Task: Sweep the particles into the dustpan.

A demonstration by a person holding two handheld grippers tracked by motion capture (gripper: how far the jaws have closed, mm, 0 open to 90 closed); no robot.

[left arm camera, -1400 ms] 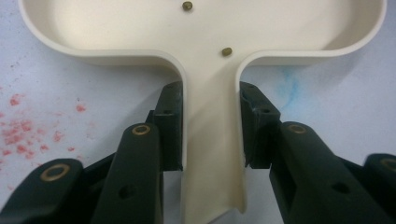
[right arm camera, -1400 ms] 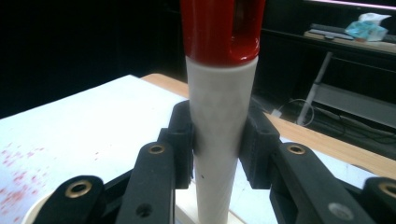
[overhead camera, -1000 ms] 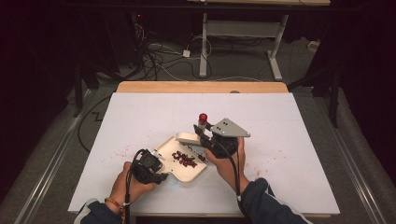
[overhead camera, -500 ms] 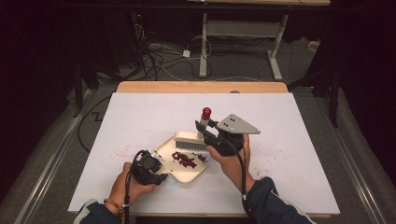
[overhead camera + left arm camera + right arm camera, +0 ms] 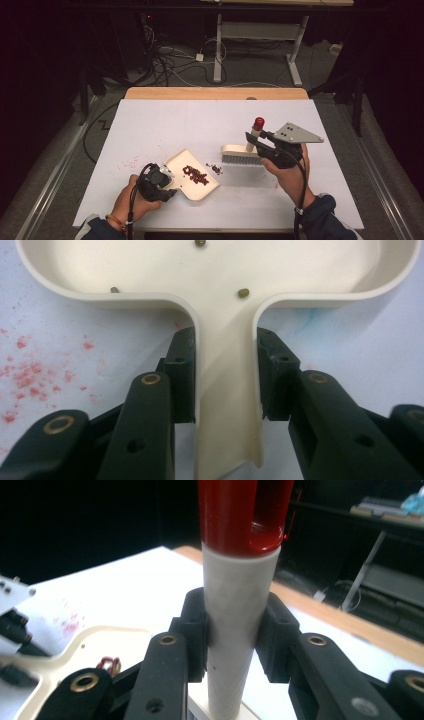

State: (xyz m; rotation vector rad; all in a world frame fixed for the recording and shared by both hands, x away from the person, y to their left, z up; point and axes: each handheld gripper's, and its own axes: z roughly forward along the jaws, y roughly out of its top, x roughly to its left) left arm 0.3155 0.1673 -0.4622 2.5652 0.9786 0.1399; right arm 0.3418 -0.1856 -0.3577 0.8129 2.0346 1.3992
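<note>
A cream dustpan (image 5: pixel 200 187) lies on the white table at front centre with a heap of dark red bits (image 5: pixel 196 175) in it. My left gripper (image 5: pixel 169 182) is shut on the dustpan handle (image 5: pixel 227 390), one pad on each side. A cream brush (image 5: pixel 241 150) with grey bristles stands right of the pan. Its white handle (image 5: pixel 242 610) with a red cap (image 5: pixel 258 122) is clamped in my right gripper (image 5: pixel 253 140). A few red bits (image 5: pixel 216 169) lie on the table between pan and brush.
Pink stains (image 5: pixel 131 162) mark the table left of the pan. The table's wooden far edge (image 5: pixel 215 93) borders a dark floor with cables (image 5: pixel 170 60) and a desk frame (image 5: pixel 295 50). In the right gripper view, the pan (image 5: pixel 90 640) lies to the left.
My right gripper has carried the brush to the right and a little up, off the pan's edge. The left gripper and the dustpan have stayed put.
</note>
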